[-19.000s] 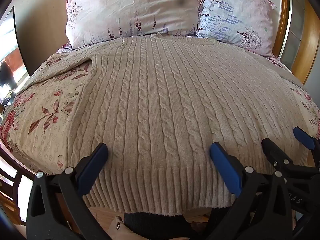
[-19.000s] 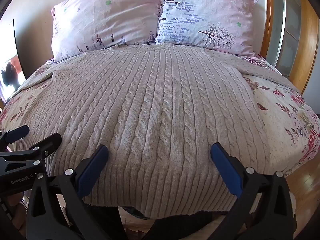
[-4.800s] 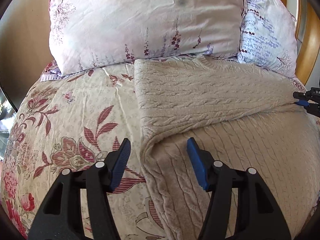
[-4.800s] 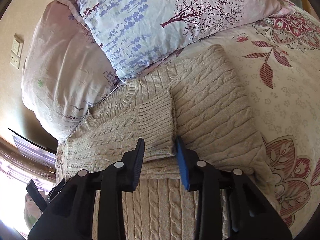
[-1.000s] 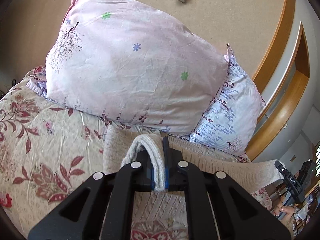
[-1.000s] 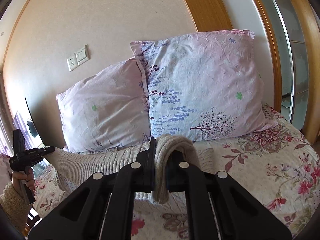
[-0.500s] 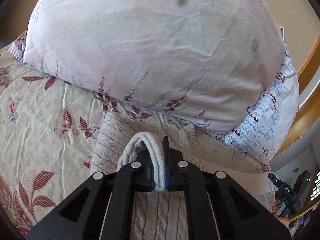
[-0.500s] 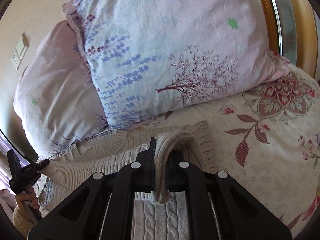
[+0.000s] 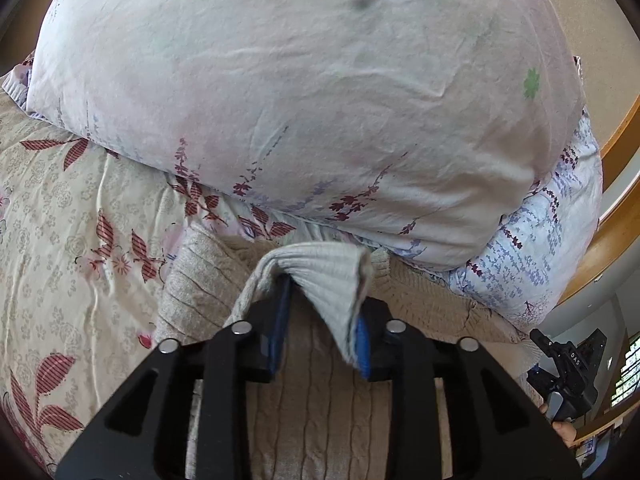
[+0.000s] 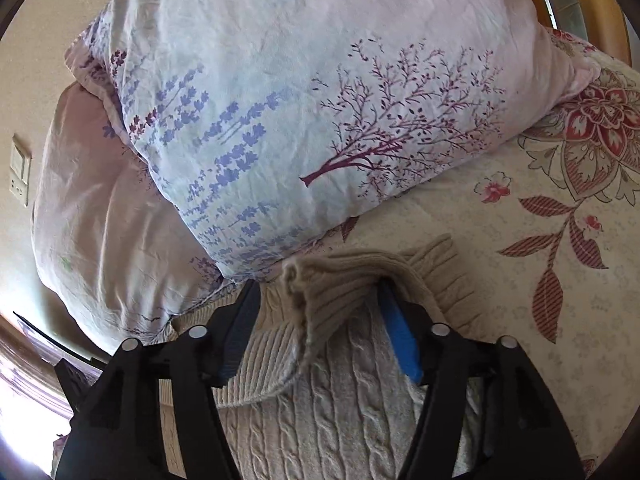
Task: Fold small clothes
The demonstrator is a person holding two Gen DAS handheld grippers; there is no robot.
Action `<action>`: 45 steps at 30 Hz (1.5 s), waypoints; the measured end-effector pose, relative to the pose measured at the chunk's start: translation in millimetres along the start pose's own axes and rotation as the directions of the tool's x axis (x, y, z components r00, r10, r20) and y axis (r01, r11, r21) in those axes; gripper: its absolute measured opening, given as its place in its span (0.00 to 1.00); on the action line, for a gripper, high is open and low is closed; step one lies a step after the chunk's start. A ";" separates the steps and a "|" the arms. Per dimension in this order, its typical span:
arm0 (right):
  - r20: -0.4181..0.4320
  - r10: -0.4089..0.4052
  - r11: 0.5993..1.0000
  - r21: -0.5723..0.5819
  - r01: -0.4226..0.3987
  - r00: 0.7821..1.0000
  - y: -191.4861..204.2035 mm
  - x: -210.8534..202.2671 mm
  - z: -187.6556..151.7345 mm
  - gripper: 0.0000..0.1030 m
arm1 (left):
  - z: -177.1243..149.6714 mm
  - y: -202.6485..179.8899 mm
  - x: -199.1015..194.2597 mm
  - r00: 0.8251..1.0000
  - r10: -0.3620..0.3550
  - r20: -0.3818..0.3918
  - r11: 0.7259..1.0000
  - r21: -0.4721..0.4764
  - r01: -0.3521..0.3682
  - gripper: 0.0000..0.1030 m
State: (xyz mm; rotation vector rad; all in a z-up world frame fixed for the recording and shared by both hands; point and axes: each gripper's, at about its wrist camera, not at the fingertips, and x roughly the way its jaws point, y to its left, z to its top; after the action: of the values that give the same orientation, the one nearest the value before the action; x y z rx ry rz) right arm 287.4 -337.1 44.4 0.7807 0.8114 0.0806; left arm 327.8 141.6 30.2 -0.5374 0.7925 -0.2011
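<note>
A beige cable-knit sweater (image 9: 304, 412) lies on the bed, folded up toward the pillows. My left gripper (image 9: 322, 320) has its jaws apart, and the ribbed hem (image 9: 320, 276) is draped loosely over its fingers, close under the pink pillow (image 9: 304, 92). My right gripper (image 10: 320, 320) also has its jaws apart, with the ribbed hem (image 10: 340, 284) slack between the fingers above the sweater body (image 10: 340, 408). The right gripper also shows in the left wrist view (image 9: 568, 364), far right.
A lavender-print pillow (image 10: 320, 92) and the pink pillow (image 10: 100, 208) lean against the wall just ahead. A floral bedspread (image 9: 60, 240) extends left and also right (image 10: 540, 248). A wooden headboard frame (image 9: 616, 208) curves at the right.
Both grippers have come down to the bed by the pillows and opened. Half a second ago each was shut on the ribbed hem; the hem now hangs loose.
</note>
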 end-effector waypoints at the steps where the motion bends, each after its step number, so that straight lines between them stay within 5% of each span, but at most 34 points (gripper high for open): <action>1: 0.010 0.003 1.000 -0.008 -0.003 1.000 3.3 -2.2 1.3 0.64 | 1.4 -2.4 -3.2 1.000 0.000 0.016 1.000 0.003 0.000 0.49; 4: 0.045 0.015 0.999 -0.030 -0.013 0.999 8.6 -14.2 3.5 0.64 | 4.2 -6.0 -21.3 0.997 0.008 0.079 1.000 0.019 -0.009 0.66; 7: 0.071 0.013 0.999 -0.041 -0.011 0.997 6.2 -33.9 0.8 0.64 | 2.5 -0.6 -41.5 0.995 0.008 0.102 1.000 0.028 -0.011 0.66; 13: 0.073 -0.058 0.991 -0.113 0.066 0.996 -13.1 -74.0 -17.2 0.48 | -21.1 20.7 -72.0 0.998 0.011 0.055 0.998 0.068 -0.015 0.52; 27: -0.012 -0.185 0.956 -0.232 0.177 0.983 -36.6 -86.3 -62.8 0.42 | -74.2 15.0 -83.5 0.999 0.050 -0.020 0.968 0.248 -0.043 0.47; 34: -0.024 -0.183 0.947 -0.273 0.170 0.983 -33.2 -84.0 -70.4 0.18 | -79.7 16.2 -74.9 0.996 0.078 -0.053 0.963 0.261 -0.061 0.31; 43: -0.042 -0.153 0.965 -0.222 0.140 0.987 -37.3 -82.7 -66.0 0.21 | -79.4 17.5 -74.2 0.996 0.072 -0.061 0.970 0.239 -0.055 0.32; 45: -0.031 -0.149 0.963 -0.230 0.138 0.988 -35.8 -83.7 -65.8 0.15 | -79.1 18.2 -75.6 0.996 0.070 -0.057 0.971 0.233 -0.055 0.13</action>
State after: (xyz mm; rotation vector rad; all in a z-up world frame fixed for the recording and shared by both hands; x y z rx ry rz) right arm 176.2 -353.0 44.6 0.5040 0.8856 0.0613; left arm 217.9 154.6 22.0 -0.2867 0.8348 -0.2502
